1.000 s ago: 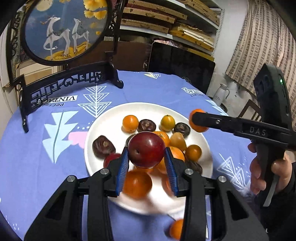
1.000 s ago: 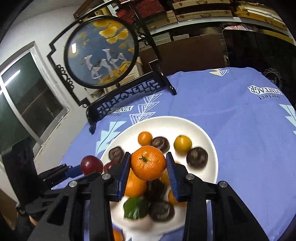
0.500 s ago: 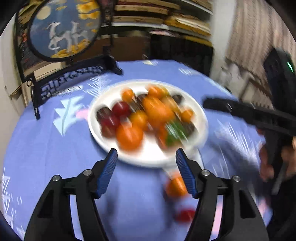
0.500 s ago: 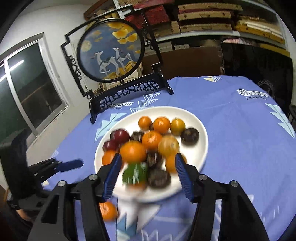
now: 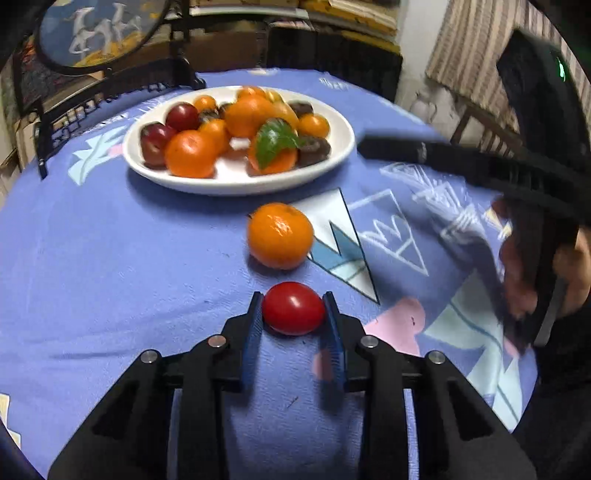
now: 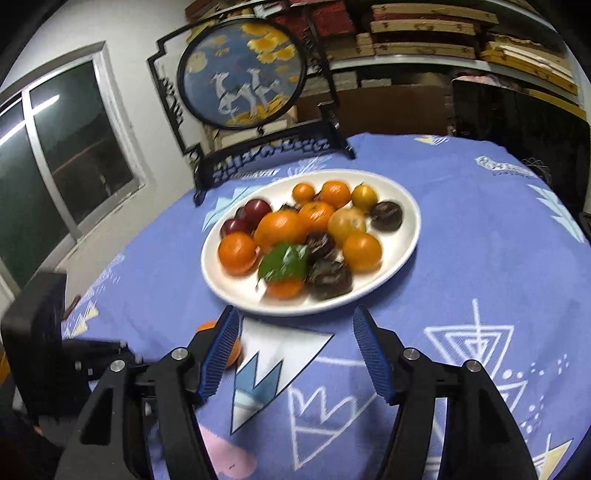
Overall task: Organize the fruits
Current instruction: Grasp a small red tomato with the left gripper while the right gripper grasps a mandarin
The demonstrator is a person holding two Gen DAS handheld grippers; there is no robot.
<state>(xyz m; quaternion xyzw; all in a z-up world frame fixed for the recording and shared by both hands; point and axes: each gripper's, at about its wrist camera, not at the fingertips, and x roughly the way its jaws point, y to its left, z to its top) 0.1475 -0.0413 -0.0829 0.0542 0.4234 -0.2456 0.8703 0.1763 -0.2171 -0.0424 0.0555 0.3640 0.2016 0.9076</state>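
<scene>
A white plate (image 5: 343, 147) (image 6: 406, 243) on the blue tablecloth holds several oranges, dark red plums and dark brown fruits, one orange with a green leaf (image 5: 275, 142) (image 6: 284, 262). A loose orange (image 5: 280, 235) lies on the cloth in front of the plate; part of it shows behind my right gripper's left finger (image 6: 207, 326). My left gripper (image 5: 293, 317) is low on the cloth with its blue pads against both sides of a red tomato (image 5: 293, 308). My right gripper (image 6: 295, 354) is open and empty, just short of the plate's near rim.
A round deer screen on a black stand (image 6: 243, 77) (image 5: 99, 33) stands behind the plate. Shelves with boxes (image 6: 443, 33) fill the back wall. A window (image 6: 55, 147) is to the left. The right gripper body and hand (image 5: 532, 221) show at the right in the left wrist view.
Both grippers let go of their fruits onto the plate and pulled back. My left gripper dropped low to the cloth and closed around the red tomato. My right gripper opened wide.
</scene>
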